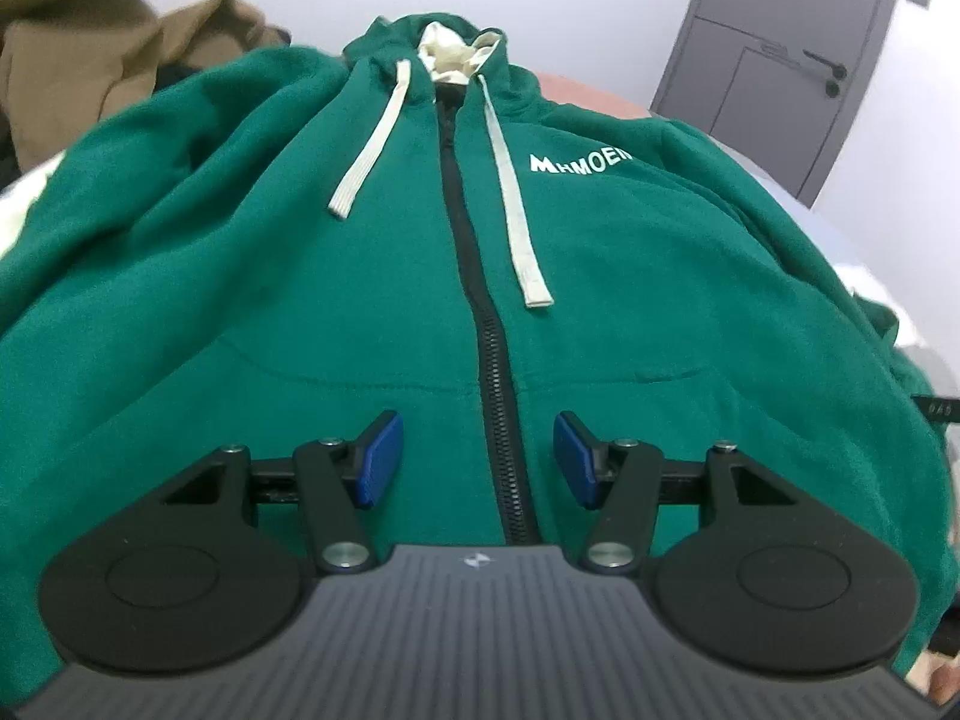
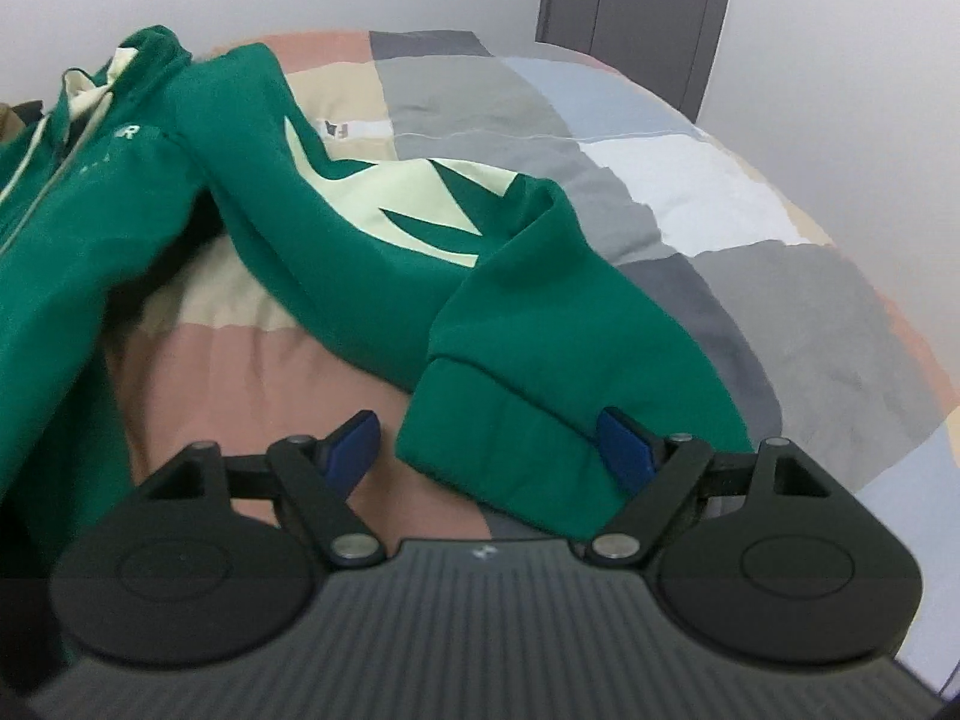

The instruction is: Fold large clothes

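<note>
nearest, the right gripper [image 2: 489, 450] is spread wide around the sleeve cuff [image 2: 498, 426], gripping nothing yet, one pad touching the cloth. the left gripper [image 1: 478, 459] hovers wide open and empty over the lower zipper [image 1: 495, 372]. beyond, the green hoodie [image 1: 300, 276] lies face up, zipped, on the patchwork bedspread [image 2: 720, 198], sleeve flung outward. no fold looks made yet; sleeves and body are likely all left. farther off sits a brown garment [image 1: 90, 48].

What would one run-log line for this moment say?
left gripper: open over green zip hoodie | right gripper: open around sleeve cuff | patchwork bedspread
</note>
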A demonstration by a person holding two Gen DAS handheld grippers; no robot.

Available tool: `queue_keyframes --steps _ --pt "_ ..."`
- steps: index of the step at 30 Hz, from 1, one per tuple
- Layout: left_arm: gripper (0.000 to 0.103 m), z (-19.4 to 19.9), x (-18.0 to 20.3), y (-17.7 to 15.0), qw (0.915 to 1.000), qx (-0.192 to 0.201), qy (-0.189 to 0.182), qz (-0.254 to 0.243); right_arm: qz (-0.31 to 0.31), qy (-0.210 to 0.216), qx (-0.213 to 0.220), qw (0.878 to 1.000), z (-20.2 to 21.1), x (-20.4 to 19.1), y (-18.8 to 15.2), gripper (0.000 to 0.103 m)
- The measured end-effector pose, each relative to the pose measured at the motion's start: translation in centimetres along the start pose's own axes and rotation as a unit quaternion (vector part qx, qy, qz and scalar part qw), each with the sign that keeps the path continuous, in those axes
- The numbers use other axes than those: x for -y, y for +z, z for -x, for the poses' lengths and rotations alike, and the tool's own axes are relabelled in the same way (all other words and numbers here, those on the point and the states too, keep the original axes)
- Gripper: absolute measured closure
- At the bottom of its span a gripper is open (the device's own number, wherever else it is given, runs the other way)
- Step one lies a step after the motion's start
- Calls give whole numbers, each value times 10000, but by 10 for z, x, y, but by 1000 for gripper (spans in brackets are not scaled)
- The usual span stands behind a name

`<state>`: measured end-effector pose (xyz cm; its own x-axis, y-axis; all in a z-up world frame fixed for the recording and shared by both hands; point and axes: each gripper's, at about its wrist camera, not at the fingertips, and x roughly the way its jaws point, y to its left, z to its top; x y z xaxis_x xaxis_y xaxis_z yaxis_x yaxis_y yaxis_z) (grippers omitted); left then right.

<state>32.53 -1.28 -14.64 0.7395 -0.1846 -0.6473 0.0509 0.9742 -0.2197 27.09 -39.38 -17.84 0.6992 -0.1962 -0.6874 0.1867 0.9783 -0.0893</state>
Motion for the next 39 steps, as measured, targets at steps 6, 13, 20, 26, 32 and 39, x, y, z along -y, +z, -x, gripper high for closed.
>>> queue_keyframes --steps 6,13,20,26,32,39 --pt "41 6 -9 2 9995 45 -76 288 -586 -182 231 9979 17 23 7 83" --pt "41 22 -19 1 9989 172 -103 430 -1325 -279 762 9879 70 59 41 88" --pt "41 31 -32 6 9971 305 -105 686 -1676 -51 1391 9760 152 96 123 90" --pt "41 33 -40 9 9963 328 -38 791 -1564 -79 1867 9699 228 100 199 90" --pt "41 43 -41 11 9961 427 -69 764 -1213 424 2056 9702 281 56 243 90" --pt "41 58 -58 19 9924 590 -163 1071 -124 1586 1820 9704 319 -76 228 90"
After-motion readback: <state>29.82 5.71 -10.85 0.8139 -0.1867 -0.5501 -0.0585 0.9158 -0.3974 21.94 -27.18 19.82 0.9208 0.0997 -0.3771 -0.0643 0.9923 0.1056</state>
